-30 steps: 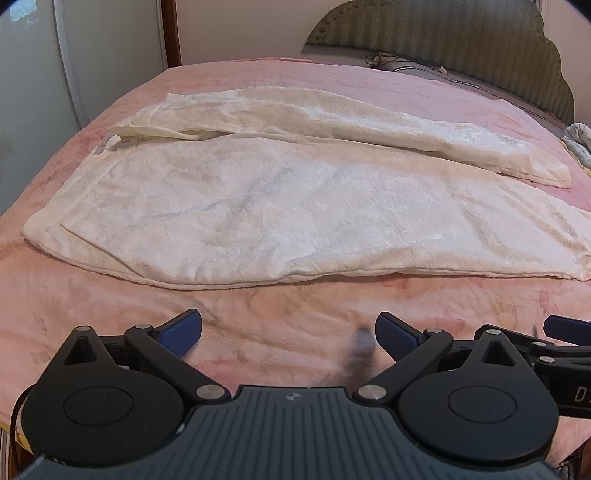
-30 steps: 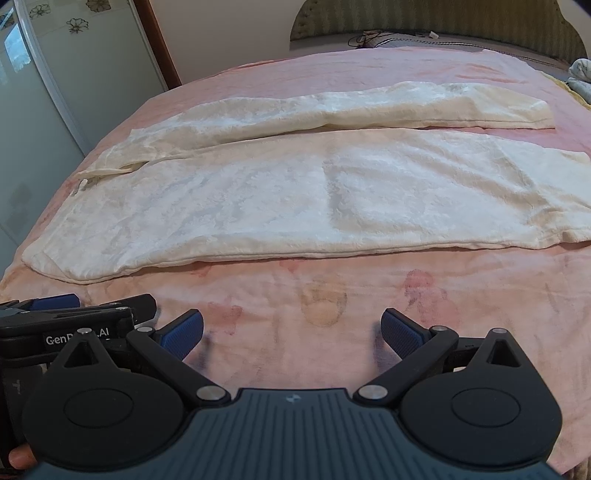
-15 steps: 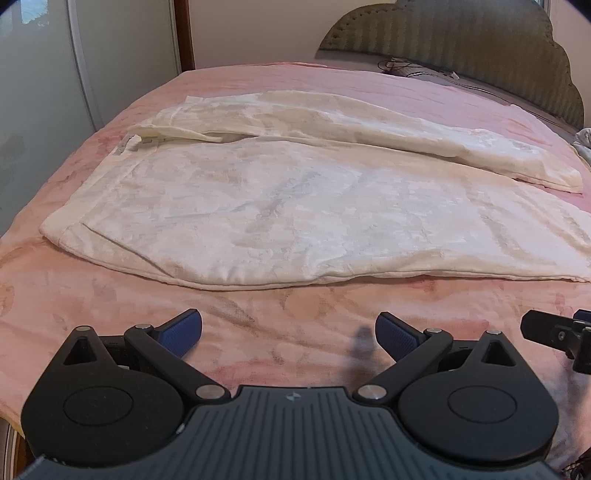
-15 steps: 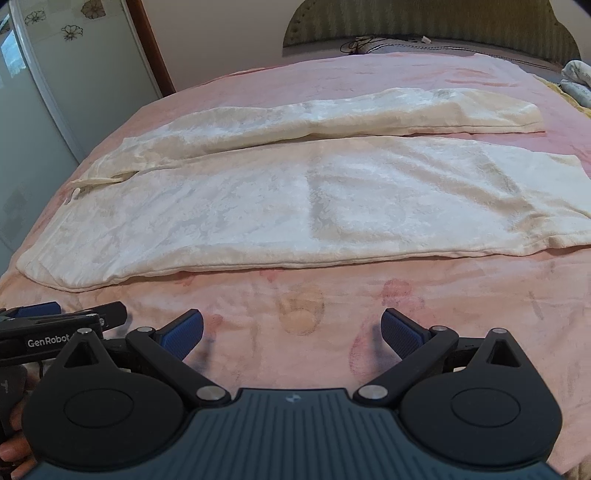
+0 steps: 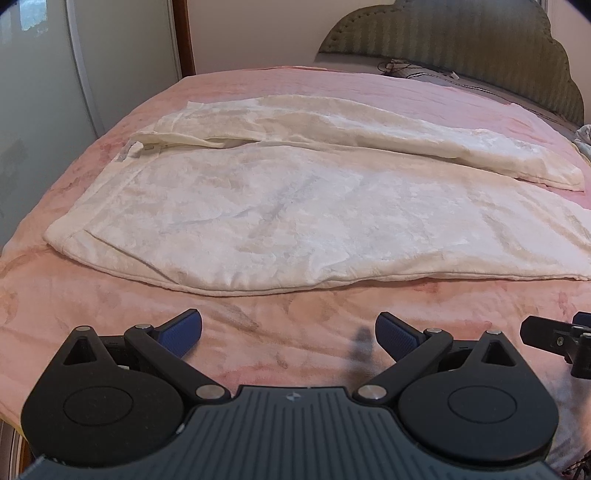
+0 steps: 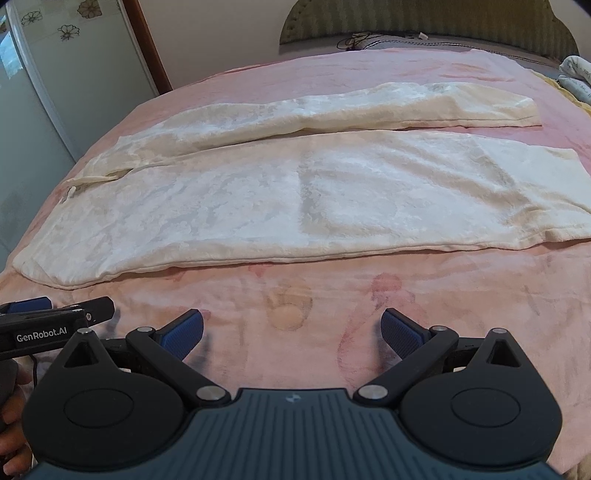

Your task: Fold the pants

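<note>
Pink plush blanket (image 5: 295,332) bears flat cream textured pants (image 5: 295,221); both grippers' jaws spread wide.

A bed (image 5: 258,88) under a pink blanket (image 6: 295,295) fills the room. At its far edge stands a scalloped, ribbed olive headboard (image 5: 461,48) against a cream wall (image 5: 251,33). Off the bed's left edge, a brown wood frame (image 6: 147,48) borders pale glossy doors (image 6: 55,74) with flower motifs.

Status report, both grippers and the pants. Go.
Left gripper open, right gripper open, both empty, short of the cloth. Pants spread flat on the pink blanket, unfolded. Nothing in the way.
</note>
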`<state>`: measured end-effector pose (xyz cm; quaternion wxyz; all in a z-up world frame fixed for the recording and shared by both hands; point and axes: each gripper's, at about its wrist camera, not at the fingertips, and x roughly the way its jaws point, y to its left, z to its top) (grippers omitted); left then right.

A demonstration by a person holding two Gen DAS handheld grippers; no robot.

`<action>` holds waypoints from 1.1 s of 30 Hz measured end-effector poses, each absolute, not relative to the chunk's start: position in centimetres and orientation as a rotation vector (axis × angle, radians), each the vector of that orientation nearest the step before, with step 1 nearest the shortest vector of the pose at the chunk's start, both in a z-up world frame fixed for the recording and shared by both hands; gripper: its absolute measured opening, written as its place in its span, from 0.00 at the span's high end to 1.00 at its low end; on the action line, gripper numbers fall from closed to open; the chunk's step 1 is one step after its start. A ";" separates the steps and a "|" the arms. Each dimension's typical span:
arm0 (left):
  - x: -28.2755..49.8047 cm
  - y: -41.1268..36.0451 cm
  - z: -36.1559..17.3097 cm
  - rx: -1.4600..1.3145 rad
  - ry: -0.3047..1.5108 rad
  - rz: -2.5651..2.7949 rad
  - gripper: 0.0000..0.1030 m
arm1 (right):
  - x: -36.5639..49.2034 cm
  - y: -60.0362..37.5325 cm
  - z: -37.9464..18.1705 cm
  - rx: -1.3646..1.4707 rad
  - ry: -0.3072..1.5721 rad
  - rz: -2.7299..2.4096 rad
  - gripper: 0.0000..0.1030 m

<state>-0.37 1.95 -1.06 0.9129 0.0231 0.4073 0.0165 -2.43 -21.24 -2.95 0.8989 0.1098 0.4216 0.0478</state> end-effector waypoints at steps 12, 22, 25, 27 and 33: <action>2.2 3.6 1.9 0.099 0.761 0.045 0.01 | 1.2 -20.4 0.9 0.148 0.717 0.419 0.00; 9.2 8.3 3.6 0.099 0.744 0.181 0.01 | 18.0 -16.3 3.9 -0.030 0.586 0.707 0.00; 10.9 9.4 3.7 0.104 0.745 0.206 0.01 | 25.2 -15.4 3.2 0.031 0.680 0.708 0.00; 11.9 10.0 3.7 0.102 0.749 0.212 0.01 | 30.2 -15.1 2.0 0.113 0.749 0.714 0.00; 14.5 11.6 3.0 0.067 0.793 0.218 0.01 | 40.7 -13.3 -1.2 0.290 0.873 0.753 0.00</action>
